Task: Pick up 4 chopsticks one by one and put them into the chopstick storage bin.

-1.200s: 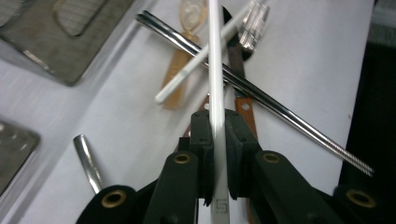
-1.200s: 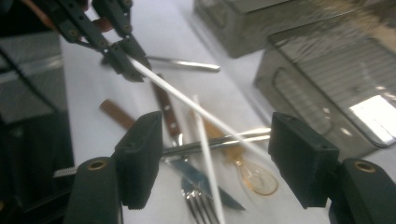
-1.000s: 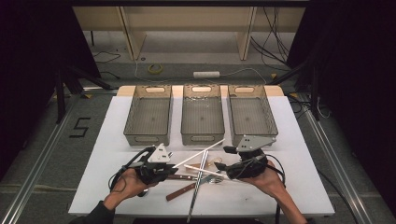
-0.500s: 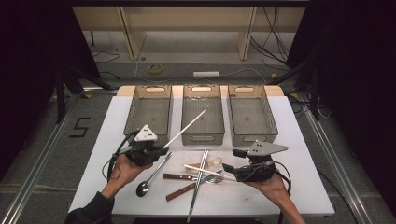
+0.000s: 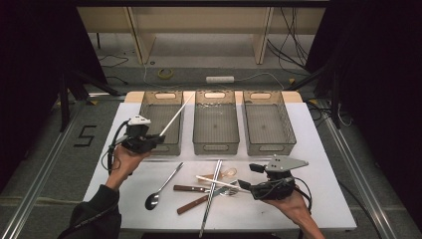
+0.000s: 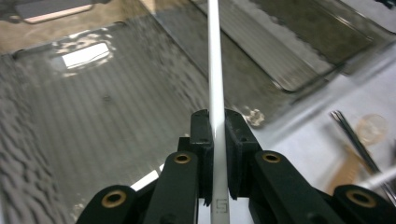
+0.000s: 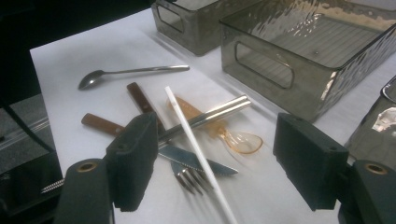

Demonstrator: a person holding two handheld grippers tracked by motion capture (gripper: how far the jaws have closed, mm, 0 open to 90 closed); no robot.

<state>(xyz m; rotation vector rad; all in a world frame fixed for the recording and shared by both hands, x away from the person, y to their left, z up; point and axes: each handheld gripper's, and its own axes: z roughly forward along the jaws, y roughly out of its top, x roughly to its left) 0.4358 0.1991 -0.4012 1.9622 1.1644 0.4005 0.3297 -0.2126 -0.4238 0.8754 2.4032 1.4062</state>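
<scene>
My left gripper (image 5: 158, 138) is shut on a white chopstick (image 5: 176, 115), which slants up and to the right over the left grey bin (image 5: 161, 94). In the left gripper view the pads clamp that chopstick (image 6: 215, 56) at its lower end, above the bin's ribbed floor (image 6: 84, 116). My right gripper (image 5: 244, 185) hovers low over the cutlery pile. Its jaws have just been opening and stand wide. A second white chopstick (image 7: 187, 126) lies on the pile between the right gripper's pads (image 7: 217, 140), touching neither.
The pile holds a pair of metal chopsticks (image 5: 211, 199), a wooden-handled knife (image 5: 186, 188), a fork (image 7: 191, 179) and an amber plastic spoon (image 7: 240, 140). A metal spoon (image 5: 161, 186) lies to its left. The middle bin (image 5: 215, 147) and right bin (image 5: 268, 149) stand behind.
The left gripper has carried its white chopstick up and left from the pile to the left bin. The right gripper has stayed by the pile, and its jaws stand a little wider.
</scene>
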